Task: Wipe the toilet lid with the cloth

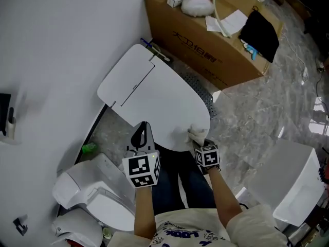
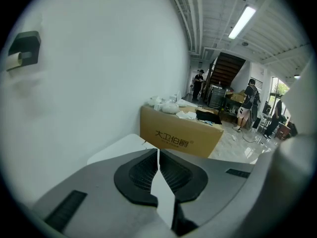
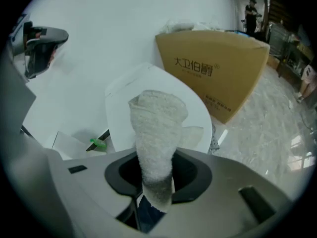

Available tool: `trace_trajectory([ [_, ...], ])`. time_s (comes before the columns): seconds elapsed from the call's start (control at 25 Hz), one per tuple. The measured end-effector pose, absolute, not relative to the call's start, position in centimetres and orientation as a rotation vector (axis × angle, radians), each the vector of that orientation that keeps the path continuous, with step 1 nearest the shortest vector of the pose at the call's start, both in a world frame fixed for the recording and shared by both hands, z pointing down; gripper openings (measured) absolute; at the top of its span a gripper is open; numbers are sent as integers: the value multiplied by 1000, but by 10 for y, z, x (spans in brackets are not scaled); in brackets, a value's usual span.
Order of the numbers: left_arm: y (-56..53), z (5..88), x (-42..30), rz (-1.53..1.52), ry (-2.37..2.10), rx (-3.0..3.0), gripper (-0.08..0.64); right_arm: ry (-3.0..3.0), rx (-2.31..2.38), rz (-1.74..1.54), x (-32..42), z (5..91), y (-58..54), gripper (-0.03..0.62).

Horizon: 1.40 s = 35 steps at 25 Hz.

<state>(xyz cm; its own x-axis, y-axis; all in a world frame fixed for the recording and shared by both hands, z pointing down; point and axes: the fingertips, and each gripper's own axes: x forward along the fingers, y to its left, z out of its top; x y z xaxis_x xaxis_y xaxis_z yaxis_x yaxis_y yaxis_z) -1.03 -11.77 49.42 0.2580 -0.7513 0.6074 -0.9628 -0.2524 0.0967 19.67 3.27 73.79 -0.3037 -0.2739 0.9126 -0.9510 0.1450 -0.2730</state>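
Right hand-held gripper point(image 3: 156, 185) pinches cloth point(image 3: 157, 128) at toilet lid point(image 1: 154, 96) near edge; left hand-held gripper point(image 2: 159, 175) pressed together, empty. Cloth looks soft, light, floppy; best held at bunched end.

Plain white wall point(image 1: 56, 40) at left. Grey marbled floor point(image 1: 257, 122), glossy. Large cardboard box point(image 1: 205, 50) against the wall (printed lettering on its side), oddments piled on top. Dark staircase point(image 2: 225, 66) far back; ceiling strip light point(image 2: 242, 21) lit.
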Motion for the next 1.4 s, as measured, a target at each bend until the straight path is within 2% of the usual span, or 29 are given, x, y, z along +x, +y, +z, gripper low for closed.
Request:
trace_trajectory([
  [0.28,-123,426,-19,547,-1652,2121,15,-1960,1380,942,195,599,-66,115],
  [0.56,-133,342,-38,442,-1805,2151,15,-2261,1522,634,175,427,-145,115],
  [0.92,-115,214,-65,260,-2030,2218,15,-2577,1610,281,141,228,-155,115],
  [1.12,-101,164,-80,181,-2139,2246,15,-2681,1608,132,124,167,-144,114],
  [1.4,-87,131,-97,109,-2218,2237,15,-2751,1596,103,109,142,-138,114],
])
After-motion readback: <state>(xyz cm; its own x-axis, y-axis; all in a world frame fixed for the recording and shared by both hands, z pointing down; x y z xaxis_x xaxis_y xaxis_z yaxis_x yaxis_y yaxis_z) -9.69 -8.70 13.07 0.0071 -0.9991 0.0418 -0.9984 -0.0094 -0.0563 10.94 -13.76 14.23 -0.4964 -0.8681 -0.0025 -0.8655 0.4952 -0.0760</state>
